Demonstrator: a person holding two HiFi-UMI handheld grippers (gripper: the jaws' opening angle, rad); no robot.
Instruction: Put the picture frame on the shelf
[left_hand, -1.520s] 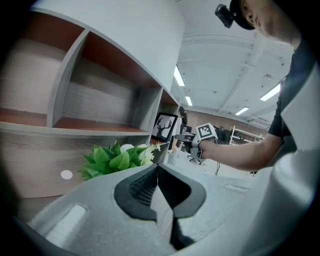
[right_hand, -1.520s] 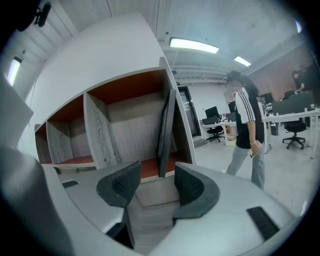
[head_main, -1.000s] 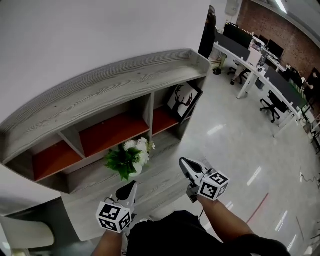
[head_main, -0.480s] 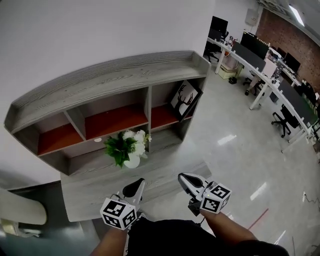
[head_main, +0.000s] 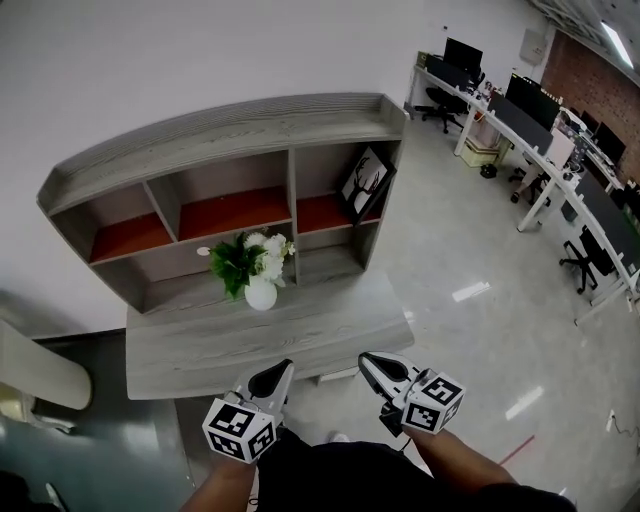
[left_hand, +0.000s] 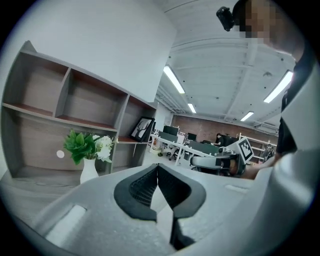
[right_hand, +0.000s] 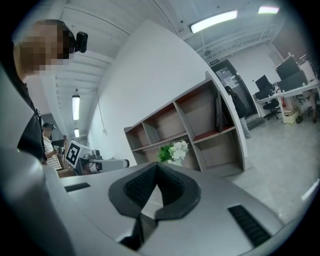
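Note:
The black picture frame (head_main: 363, 184) with a deer print leans in the right-hand compartment of the grey wooden shelf (head_main: 230, 135), on its red board. It also shows in the left gripper view (left_hand: 142, 128) and edge-on in the right gripper view (right_hand: 218, 114). My left gripper (head_main: 280, 368) and right gripper (head_main: 368, 360) hang side by side near the front edge of the low grey table (head_main: 330, 335), well short of the shelf. Both are shut with nothing between their pads, as the left gripper (left_hand: 157, 166) and right gripper (right_hand: 156, 166) show in their own views.
A white vase of flowers (head_main: 258, 270) stands on the table in front of the shelf's middle. Office desks with monitors and chairs (head_main: 530, 130) fill the far right across a shiny floor. A white chair (head_main: 30, 370) sits at the left edge.
Both grippers and the head have drawn back from the shelf, so the shelf and table look smaller and farther. The picture frame stays in its compartment. Both grippers stay shut.

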